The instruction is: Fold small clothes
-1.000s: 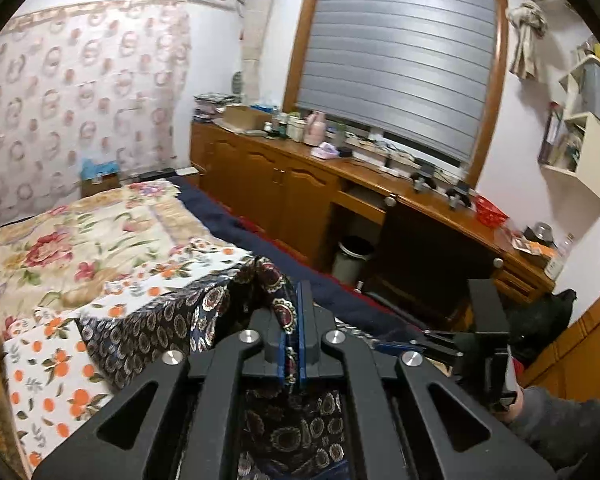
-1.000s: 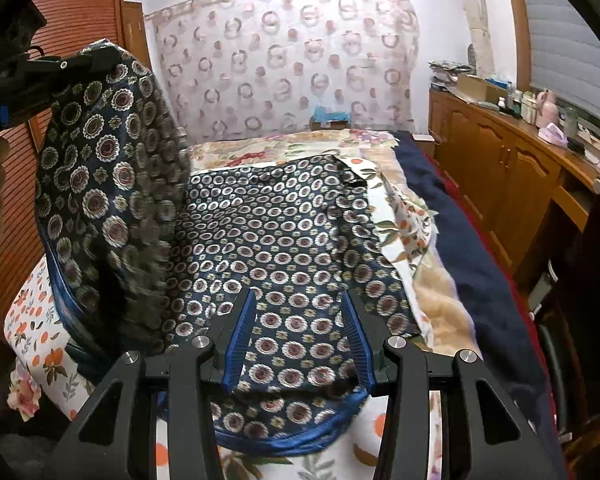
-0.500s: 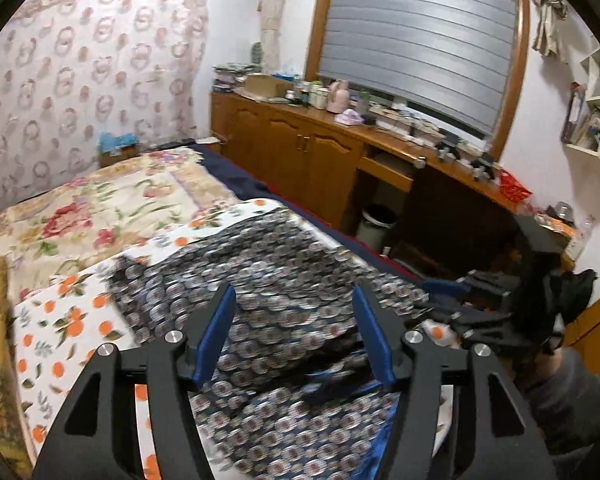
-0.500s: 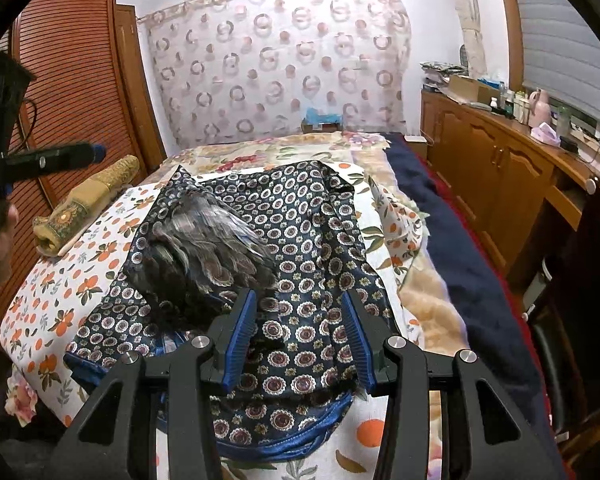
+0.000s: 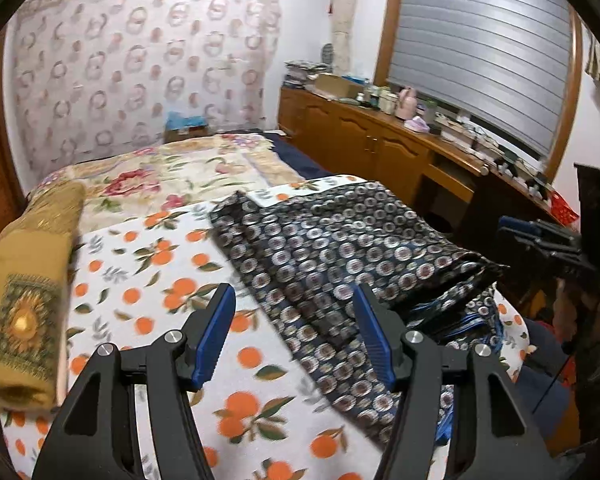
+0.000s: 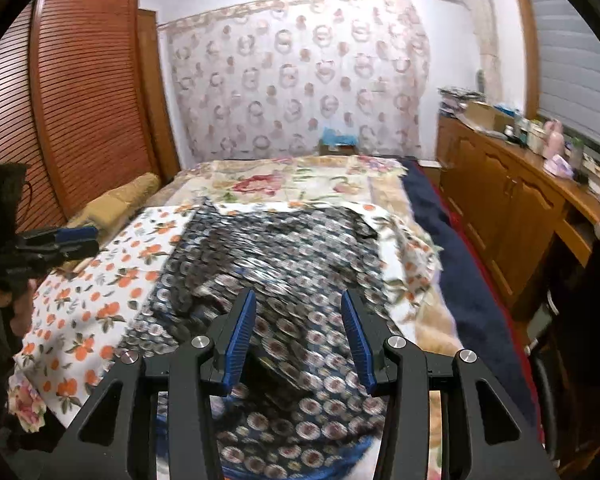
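Note:
A dark blue garment (image 5: 340, 256) with round white medallions lies folded over on the orange-print sheet (image 5: 148, 272) of the bed. It also shows in the right wrist view (image 6: 284, 280), blurred. My left gripper (image 5: 294, 312) is open and empty above the garment's left edge. My right gripper (image 6: 298, 312) is open and empty above the garment's near part. The right gripper also shows at the right of the left wrist view (image 5: 540, 236); the left gripper shows at the left of the right wrist view (image 6: 60, 240).
A rolled ochre blanket (image 5: 28, 280) lies along the bed's left side. A floral quilt (image 5: 172, 172) covers the far bed. A wooden cabinet run (image 6: 520, 208) with clutter stands to the right, a slatted wardrobe (image 6: 80, 100) to the left.
The left gripper opened and let go of the garment, which dropped folded onto the bed. The left gripper then swung left and back. The right gripper stayed open over the garment.

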Available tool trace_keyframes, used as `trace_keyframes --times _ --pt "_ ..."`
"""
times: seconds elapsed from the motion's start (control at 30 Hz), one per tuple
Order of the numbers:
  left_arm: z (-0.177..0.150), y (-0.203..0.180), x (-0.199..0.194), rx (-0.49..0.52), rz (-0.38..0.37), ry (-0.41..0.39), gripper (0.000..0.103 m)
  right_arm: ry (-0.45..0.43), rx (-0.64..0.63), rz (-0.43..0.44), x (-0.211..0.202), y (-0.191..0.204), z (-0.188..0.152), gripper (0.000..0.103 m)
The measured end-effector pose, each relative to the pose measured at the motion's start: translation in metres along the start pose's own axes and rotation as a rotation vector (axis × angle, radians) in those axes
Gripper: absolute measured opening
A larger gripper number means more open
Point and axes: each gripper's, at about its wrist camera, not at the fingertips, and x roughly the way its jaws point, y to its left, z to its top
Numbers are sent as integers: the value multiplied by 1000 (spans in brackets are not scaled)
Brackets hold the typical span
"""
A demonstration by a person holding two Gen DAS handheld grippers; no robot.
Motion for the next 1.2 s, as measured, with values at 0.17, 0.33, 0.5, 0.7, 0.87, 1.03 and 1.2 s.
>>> trace_keyframes --times 0.17,0.33,0.5,0.7,0.87,1.03,1.2 --pt "-10 16 -7 -34 23 -13 63 15 -94 56 17 33 9 46" --pt "-16 24 -14 -45 41 -25 63 53 -149 153 46 62 21 46" --pt "-20 32 -21 -51 57 -35 64 144 -178 221 91 82 23 46" --pt "-25 43 -22 -78 60 -36 64 263 -211 234 145 94 16 46" --pt "-31 50 -20 -100 58 -28 64 329 -217 232 175 103 6 46" --pt "-33 53 -16 -122 47 -18 64 330 -261 203 187 120 8 46" --pt "-34 48 -15 -111 44 -14 64 330 -280 184 195 132 5 45"
